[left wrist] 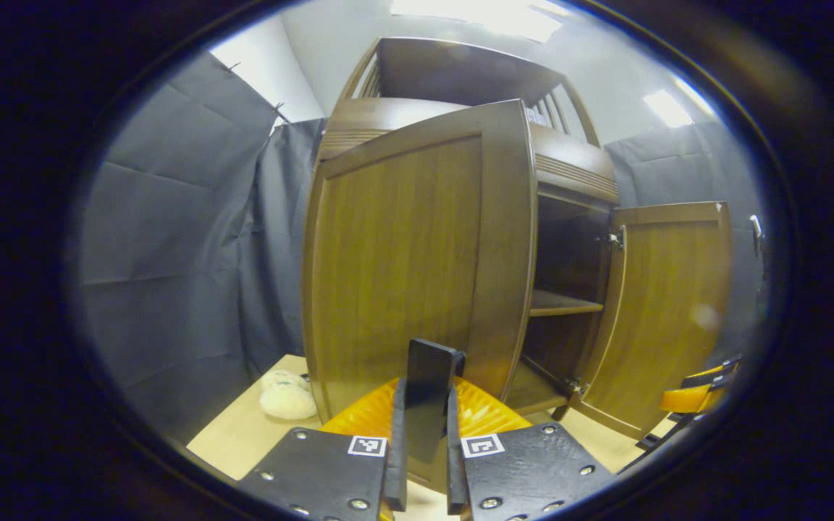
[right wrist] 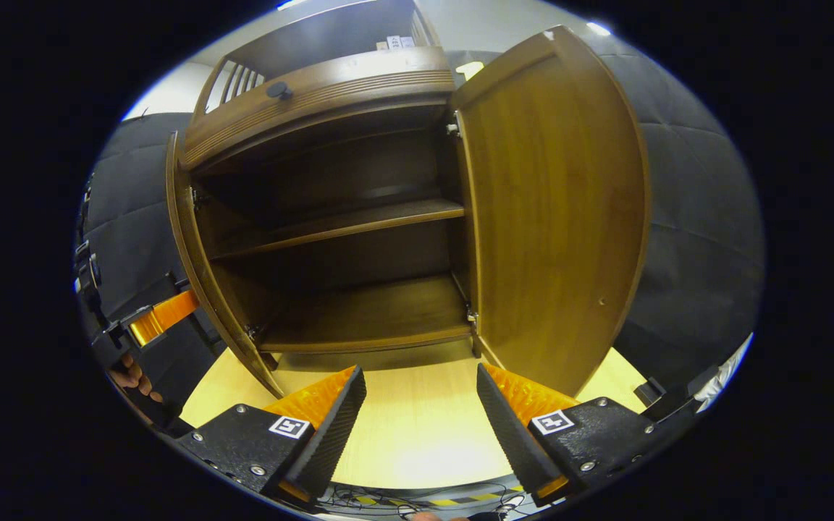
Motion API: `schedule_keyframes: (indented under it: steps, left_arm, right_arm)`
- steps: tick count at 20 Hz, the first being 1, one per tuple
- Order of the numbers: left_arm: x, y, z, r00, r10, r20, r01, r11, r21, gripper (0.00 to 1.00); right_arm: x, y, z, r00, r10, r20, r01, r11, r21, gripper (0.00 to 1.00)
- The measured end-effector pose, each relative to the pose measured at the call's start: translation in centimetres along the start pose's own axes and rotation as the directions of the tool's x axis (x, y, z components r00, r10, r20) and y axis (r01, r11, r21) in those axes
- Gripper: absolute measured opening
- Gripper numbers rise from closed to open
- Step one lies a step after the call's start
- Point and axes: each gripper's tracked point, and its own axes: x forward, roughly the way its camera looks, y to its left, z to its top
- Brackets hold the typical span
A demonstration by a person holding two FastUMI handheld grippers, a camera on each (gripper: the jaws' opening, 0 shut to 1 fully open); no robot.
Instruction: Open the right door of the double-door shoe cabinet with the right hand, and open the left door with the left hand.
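Left gripper (left wrist: pixel 424 434): fingers clenched on the dark handle (left wrist: pixel 428 383) of the left door (left wrist: pixel 402 268), which stands swung out at frame centre of the left gripper view. Right gripper (right wrist: pixel 420 420): fingers released and spread, holding nothing, low in the right gripper view above the tabletop (right wrist: pixel 402 427). The shoe cabinet (right wrist: pixel 330 217) fills mid-frame, its right door (right wrist: pixel 547 217) wide open at right and a shelf (right wrist: pixel 337 224) exposed inside.

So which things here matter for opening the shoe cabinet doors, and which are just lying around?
Part of the job:
brown wooden double-door shoe cabinet
its left door, gripped by the left claw
its right door, already swung open
the open right claw

Just lying about:
cream fluffy slipper-like thing on the pale wooden floor
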Motion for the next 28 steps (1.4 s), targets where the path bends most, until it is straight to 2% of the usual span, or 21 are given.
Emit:
schedule_keyframes:
  steps: [2,3,7,8,10,12,14,16,17,18,19,20,21,22,24,26,27,28]
  left_arm:
    - [-0.8,1.0,0.2,1.0,0.012,0.004,-0.012,1.0,-0.003,0.22]
    - [-1.1,1.6,0.4,1.0,0.02,0.006,-0.02,1.0,-0.005,0.26]
    - [-2.9,4.0,0.5,0.999,0.05,0.013,-0.05,0.999,-0.015,0.15]
    - [-3.3,4.6,0.4,0.998,0.055,0.015,-0.055,0.998,-0.019,0.15]
    - [-4.1,5.9,0.3,0.998,0.063,0.022,-0.063,0.998,-0.017,0.29]
    - [-5.0,7.2,0.4,0.995,0.095,0.015,-0.095,0.995,-0.002,0.29]
    - [-5.2,8.5,0.5,0.991,0.131,0.014,-0.132,0.991,0.012,0.07]
    - [-5.9,9.9,0.5,0.988,0.151,0.02,-0.151,0.989,-0.007,0.07]
    - [-6.4,10.9,0.7,0.987,0.162,0.023,-0.161,0.987,-0.02,0.14]
    - [-6.9,11.8,0.7,0.985,0.173,0.025,-0.172,0.985,-0.029,0.0]
    - [-7.1,12.8,0.7,0.982,0.188,0.027,-0.187,0.982,-0.034,0.07]
    - [-7.1,13.7,0.8,0.981,0.192,0.031,-0.191,0.981,-0.038,0.02]
    - [-7.5,14.4,0.8,0.98,0.194,0.033,-0.193,0.98,-0.045,0.04]
    - [-7.6,15.0,0.8,0.982,0.184,0.037,-0.182,0.982,-0.05,0.07]
    - [-7.6,15.9,1.0,0.987,0.152,0.045,-0.15,0.988,-0.041,0.06]
    - [-7.8,17.2,1.3,0.991,0.123,0.054,-0.122,0.992,-0.019,0.14]
    - [-7.8,18.2,1.1,0.992,0.117,0.053,-0.116,0.993,-0.012,0.14]
    - [-7.8,18.8,1.1,0.993,0.106,0.052,-0.106,0.994,-0.008,0.07]
  right_arm:
    - [0.1,0.7,-0.1,1.0,0.022,-0.007,-0.023,1.0,-0.005,0.95]
    - [0.2,1.0,-0.2,0.999,0.033,-0.008,-0.033,0.999,-0.008,0.95]
    - [0.4,2.0,-0.5,0.997,0.069,-0.019,-0.069,0.997,-0.02,0.95]
    - [0.5,2.3,-0.6,0.997,0.077,-0.022,-0.077,0.997,-0.02,0.95]
    - [0.6,2.7,-0.7,0.996,0.089,-0.03,-0.09,0.996,-0.02,0.95]
    - [0.4,3.1,-1.1,0.994,0.099,-0.042,-0.1,0.995,-0.019,0.92]
    - [0.4,3.3,-1.2,0.993,0.105,-0.051,-0.106,0.994,-0.016,0.95]
    - [0.5,3.4,-1.2,0.992,0.109,-0.056,-0.11,0.994,-0.013,0.95]
    - [0.5,3.5,-1.3,0.992,0.112,-0.057,-0.113,0.994,-0.013,0.95]
    - [0.5,3.6,-1.2,0.992,0.114,-0.058,-0.115,0.993,-0.015,0.95]
    - [0.6,3.5,-1.1,0.992,0.115,-0.057,-0.117,0.993,-0.02,0.95]
    - [0.6,3.5,-1.0,0.992,0.115,-0.054,-0.117,0.993,-0.026,0.92]
    - [0.7,3.4,-1.0,0.992,0.114,-0.051,-0.116,0.993,-0.034,0.95]
    - [0.7,3.3,-0.9,0.992,0.113,-0.049,-0.115,0.993,-0.041,0.92]
    - [0.7,3.1,-0.8,0.993,0.108,-0.05,-0.11,0.992,-0.055,0.92]
    - [0.6,3.0,-0.6,0.994,0.101,-0.053,-0.104,0.992,-0.067,0.92]
    - [0.5,2.8,-0.5,0.994,0.096,-0.053,-0.099,0.992,-0.073,0.92]
    - [0.5,2.8,-0.3,0.994,0.091,-0.053,-0.095,0.992,-0.079,0.92]
